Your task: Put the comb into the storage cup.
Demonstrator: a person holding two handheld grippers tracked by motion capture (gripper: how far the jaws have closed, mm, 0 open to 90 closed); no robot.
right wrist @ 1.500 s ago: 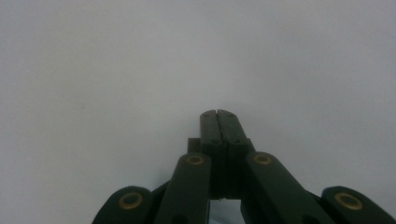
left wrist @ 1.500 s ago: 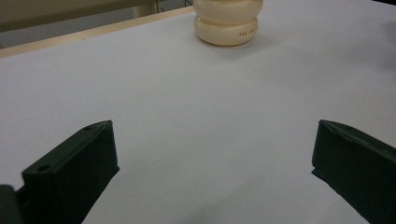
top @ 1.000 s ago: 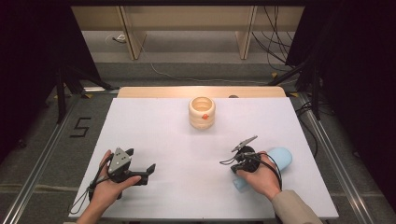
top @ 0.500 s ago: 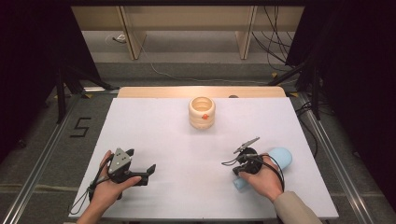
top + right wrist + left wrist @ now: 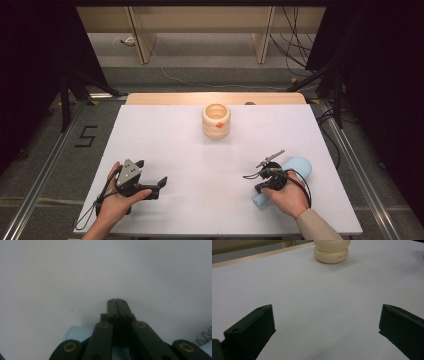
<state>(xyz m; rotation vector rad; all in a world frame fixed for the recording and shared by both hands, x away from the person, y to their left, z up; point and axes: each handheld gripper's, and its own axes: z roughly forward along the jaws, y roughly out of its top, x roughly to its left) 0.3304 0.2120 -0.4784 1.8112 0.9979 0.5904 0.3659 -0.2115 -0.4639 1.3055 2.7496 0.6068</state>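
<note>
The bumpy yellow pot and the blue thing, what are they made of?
The cream ringed pot looks like smooth plastic or glazed ceramic: soft sheen, small printed marking on its base ring in the left gripper view. The light blue cylinder under the right hand looks matte, maybe plastic or foam; unclear.

Jar (image 5: 216,120) far centre of table (image 5: 200,150); bottle (image 5: 295,172) near right

White table (image 5: 200,150) with a pale wood strip (image 5: 165,98) along its far edge. Grey floor (image 5: 40,165) around it, marked "5" (image 5: 86,136) at left (black marking). Metal rails (image 5: 47,165) flank both sides. Cables (image 5: 200,82) trail across the floor beyond. Wooden legs (image 5: 140,35) stand at rear. Dark drapes (image 5: 30,75) enclose both sides.
</note>
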